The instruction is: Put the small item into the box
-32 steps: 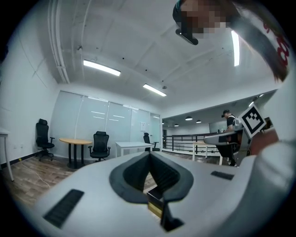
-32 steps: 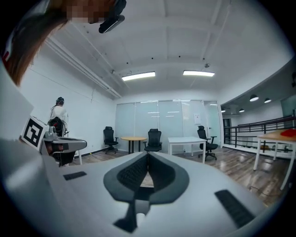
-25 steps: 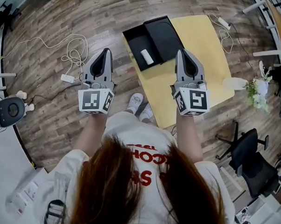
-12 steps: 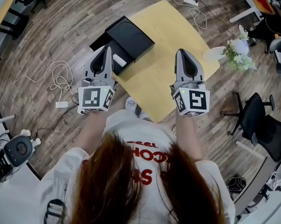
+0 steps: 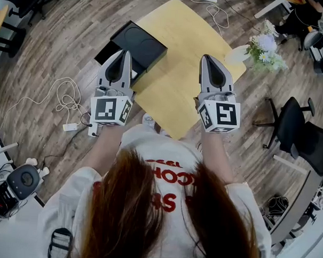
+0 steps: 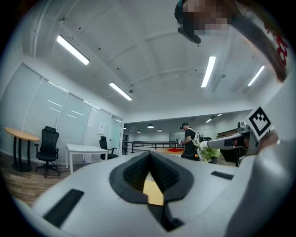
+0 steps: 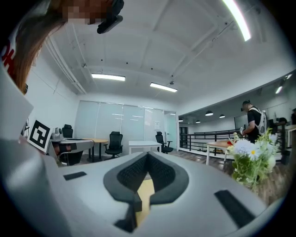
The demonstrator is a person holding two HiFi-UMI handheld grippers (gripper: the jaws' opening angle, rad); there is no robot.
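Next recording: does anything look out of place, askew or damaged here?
The black box sits askew at a corner of the yellow table, its open half seemingly hanging past the edge. A loose white cable sprawls on the floor nearby. Nothing looks spilled or damaged.

The yellow table (image 5: pixel 181 52) is viewed steeply from above in the head view. From the left gripper (image 5: pixel 123 54) and right gripper (image 5: pixel 207 59), above its near edge, it is glimpsed level between the jaws; flowers (image 5: pixel 264 47) beside it are shared throughout.
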